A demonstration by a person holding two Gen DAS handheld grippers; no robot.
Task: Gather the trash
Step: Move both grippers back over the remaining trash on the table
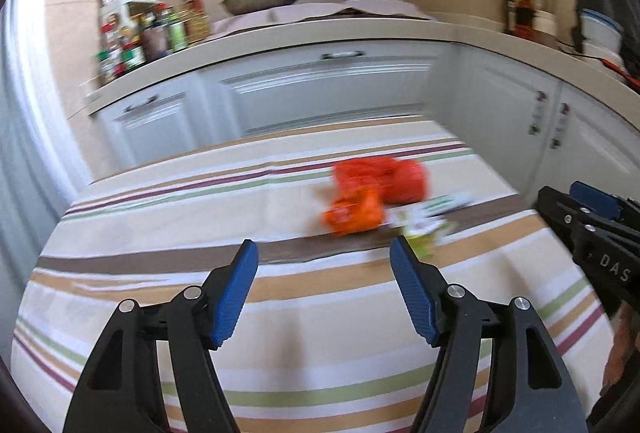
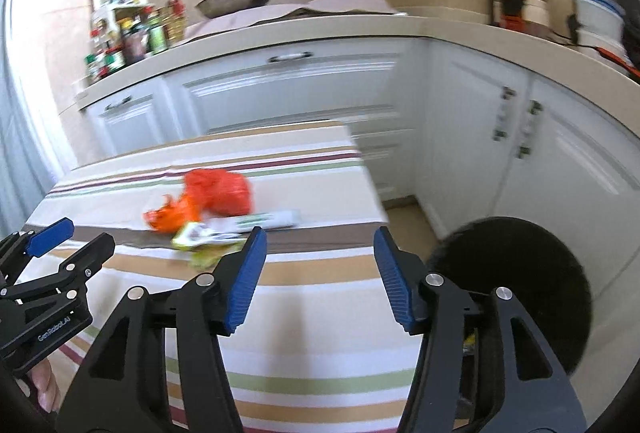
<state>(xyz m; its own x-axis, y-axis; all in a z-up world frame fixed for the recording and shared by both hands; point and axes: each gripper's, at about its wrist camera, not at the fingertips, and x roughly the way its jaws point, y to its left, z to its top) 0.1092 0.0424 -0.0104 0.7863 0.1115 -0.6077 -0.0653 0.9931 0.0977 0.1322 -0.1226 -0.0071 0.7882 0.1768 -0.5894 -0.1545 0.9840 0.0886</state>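
Both hand-held grippers, left (image 1: 324, 253) and right (image 2: 320, 241), hang spread and empty over the striped desk (image 2: 304, 313). The orange bag (image 2: 220, 193) and wrappers (image 2: 200, 233) ahead look light and crinkly; pinch a raised fold.

A striped tablecloth (image 1: 280, 313) carries an orange bag (image 1: 380, 181), orange wrapper (image 1: 352, 215) and paper wrappers (image 2: 256, 221)

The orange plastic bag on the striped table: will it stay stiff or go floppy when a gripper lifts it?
The orange plastic bag looks thin and crumpled, so it will probably sag. It seems light and may slide on the tablecloth if pushed.
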